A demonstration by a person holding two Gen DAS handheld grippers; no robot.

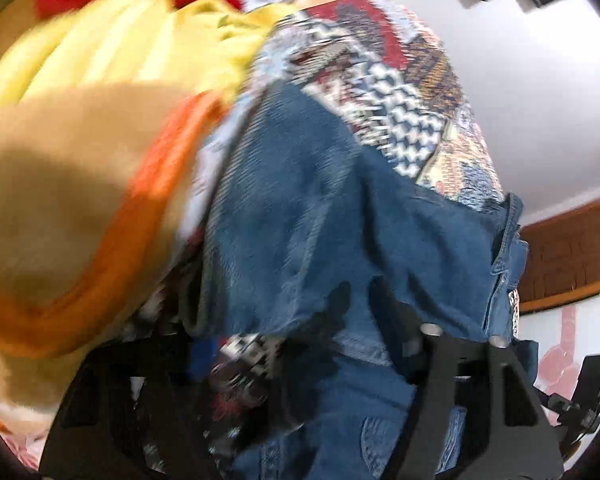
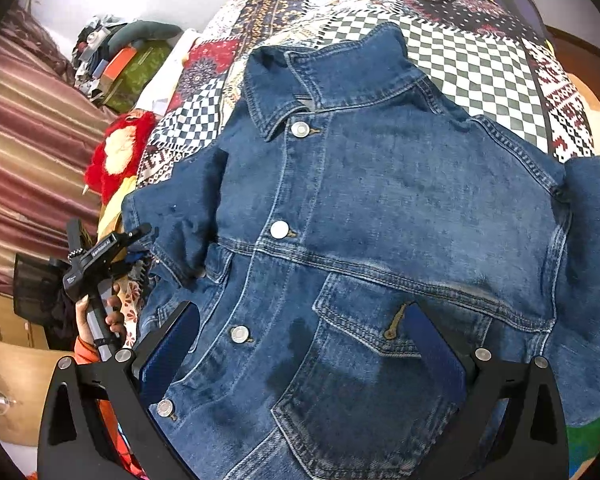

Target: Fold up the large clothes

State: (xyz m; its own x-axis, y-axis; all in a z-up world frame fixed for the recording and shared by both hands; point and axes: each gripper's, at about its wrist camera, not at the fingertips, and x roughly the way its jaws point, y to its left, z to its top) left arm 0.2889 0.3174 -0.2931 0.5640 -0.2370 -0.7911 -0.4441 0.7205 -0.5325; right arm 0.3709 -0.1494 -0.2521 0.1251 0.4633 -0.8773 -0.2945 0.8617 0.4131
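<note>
- Denim jacket (image 2: 380, 208) lies front-up on the bed's patchwork quilt (image 2: 480, 48), collar toward the far end, buttoned down the placket.
- Four metal buttons show in the right wrist view; top one (image 2: 300, 129) sits just under the collar. Chest pocket flap (image 2: 364, 320) is between your right gripper's fingers.
- Your right gripper (image 2: 300, 344) hangs over the jacket's lower front, jaws spread wide, blue pads clear of each other. Whether the pads touch the denim, I can't tell.
- Your left gripper (image 2: 140, 236) sits at the jacket's left sleeve edge in the right wrist view, your hand (image 2: 100, 320) on its handle, orange sleeve below.
- Left wrist view is heavily blurred: denim (image 1: 320, 220) drapes over and between the left gripper's fingers (image 1: 456, 380). Jaws look partly apart, not pinched on the cloth.
- Readable writing: only a small white label on the left gripper's body, too small to read with certainty. No brand tag legible on the jacket.
- Beside the bed: red-and-cream plush (image 2: 120, 152), yellow cloth (image 1: 100, 48), striped maroon curtain (image 2: 28, 140), clutter pile (image 2: 116, 60) by the wall.
</note>
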